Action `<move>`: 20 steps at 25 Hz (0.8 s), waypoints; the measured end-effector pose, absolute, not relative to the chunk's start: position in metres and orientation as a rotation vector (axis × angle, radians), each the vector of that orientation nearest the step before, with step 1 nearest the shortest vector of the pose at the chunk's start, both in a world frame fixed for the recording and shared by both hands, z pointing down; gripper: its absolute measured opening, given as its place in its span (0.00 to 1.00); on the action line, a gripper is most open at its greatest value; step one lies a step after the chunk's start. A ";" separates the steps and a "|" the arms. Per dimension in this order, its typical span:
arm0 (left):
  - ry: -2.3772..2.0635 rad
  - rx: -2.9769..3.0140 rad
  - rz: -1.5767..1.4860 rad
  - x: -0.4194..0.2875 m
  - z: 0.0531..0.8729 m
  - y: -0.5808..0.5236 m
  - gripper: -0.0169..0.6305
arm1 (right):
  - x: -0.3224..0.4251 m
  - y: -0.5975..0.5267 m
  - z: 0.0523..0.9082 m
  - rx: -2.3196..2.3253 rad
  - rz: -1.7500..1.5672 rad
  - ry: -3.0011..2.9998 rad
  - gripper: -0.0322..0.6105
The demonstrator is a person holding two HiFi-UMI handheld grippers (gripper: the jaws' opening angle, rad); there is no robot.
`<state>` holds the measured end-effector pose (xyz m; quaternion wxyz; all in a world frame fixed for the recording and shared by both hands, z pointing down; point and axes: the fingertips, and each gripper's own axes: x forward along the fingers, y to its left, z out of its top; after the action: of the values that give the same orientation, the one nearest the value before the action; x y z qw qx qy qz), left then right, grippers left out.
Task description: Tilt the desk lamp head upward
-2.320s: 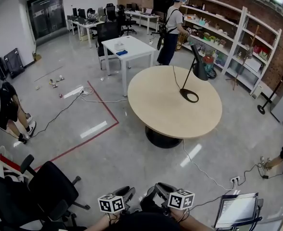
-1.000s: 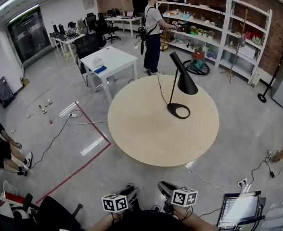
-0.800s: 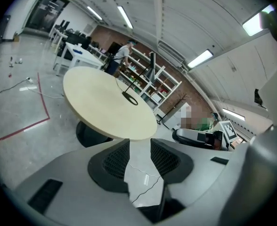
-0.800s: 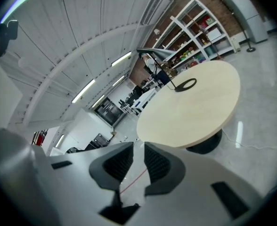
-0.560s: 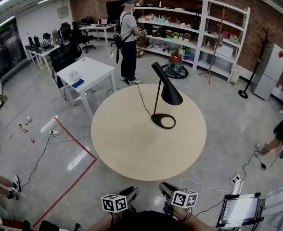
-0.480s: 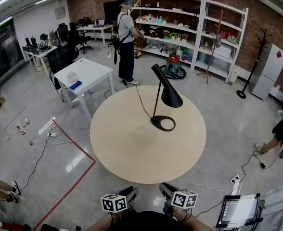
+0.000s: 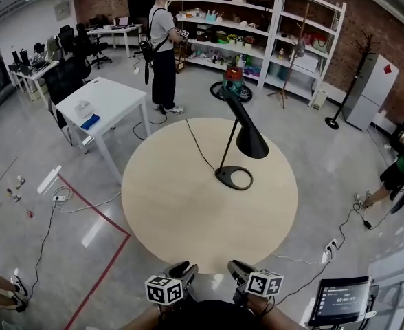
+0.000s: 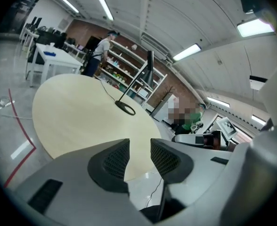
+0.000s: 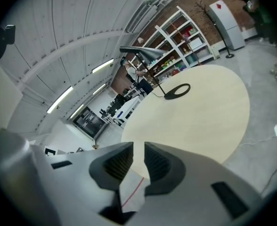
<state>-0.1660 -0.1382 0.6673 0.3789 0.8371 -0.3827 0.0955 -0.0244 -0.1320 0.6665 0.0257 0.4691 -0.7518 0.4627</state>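
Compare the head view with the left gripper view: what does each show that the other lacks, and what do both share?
Only the head view: the left tongs and right tongs side by side, each with its marker cube, and the round table's whole outline.
Only the left gripper view: the ceiling light strips, and the left tongs' pads standing apart with nothing between them.
Both: the round table, the black desk lamp with its head pointing down, the white shelving, and a person standing by it.
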 end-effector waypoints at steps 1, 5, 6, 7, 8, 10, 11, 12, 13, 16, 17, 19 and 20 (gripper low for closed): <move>-0.967 2.163 0.254 -0.166 0.666 -0.144 0.25 | -0.025 -0.134 0.667 1.466 1.432 -2.316 0.16; -0.919 2.217 0.267 -0.161 0.662 -0.165 0.25 | -0.021 -0.140 0.662 1.535 1.450 -2.293 0.16; -0.907 2.221 0.266 -0.159 0.660 -0.171 0.25 | -0.018 -0.142 0.660 1.555 1.456 -2.286 0.16; -0.897 2.225 0.264 -0.156 0.659 -0.175 0.25 | -0.015 -0.144 0.658 1.573 1.463 -2.281 0.16; -0.888 2.230 0.264 -0.153 0.657 -0.180 0.25 | -0.012 -0.146 0.658 1.587 1.469 -2.278 0.16; -0.881 2.246 0.261 -0.146 0.651 -0.191 0.25 | -0.008 -0.154 0.659 1.595 1.480 -2.282 0.16; -0.884 2.254 0.258 -0.144 0.648 -0.198 0.25 | -0.007 -0.160 0.661 1.591 1.486 -2.287 0.16; -0.890 2.261 0.255 -0.141 0.645 -0.204 0.25 | -0.006 -0.166 0.662 1.584 1.494 -2.294 0.16; -0.899 2.265 0.251 -0.140 0.641 -0.211 0.25 | -0.006 -0.174 0.663 1.574 1.503 -2.305 0.16; -0.926 2.263 0.232 -0.133 0.627 -0.230 0.25 | -0.005 -0.206 0.654 1.529 1.518 -2.378 0.16; -0.935 2.270 0.227 -0.130 0.620 -0.237 0.25 | -0.003 -0.217 0.648 1.513 1.512 -2.410 0.16; -0.964 2.297 0.220 -0.125 0.605 -0.252 0.25 | 0.002 -0.239 0.640 1.479 1.483 -2.468 0.16; -0.985 2.312 0.211 -0.123 0.597 -0.262 0.25 | 0.004 -0.248 0.637 1.458 1.458 -2.491 0.16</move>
<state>-0.1231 -0.2616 0.5971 0.3050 0.8731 -0.3718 0.0798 0.0036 -0.2483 0.6366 -0.0460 0.4505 -0.7695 0.4503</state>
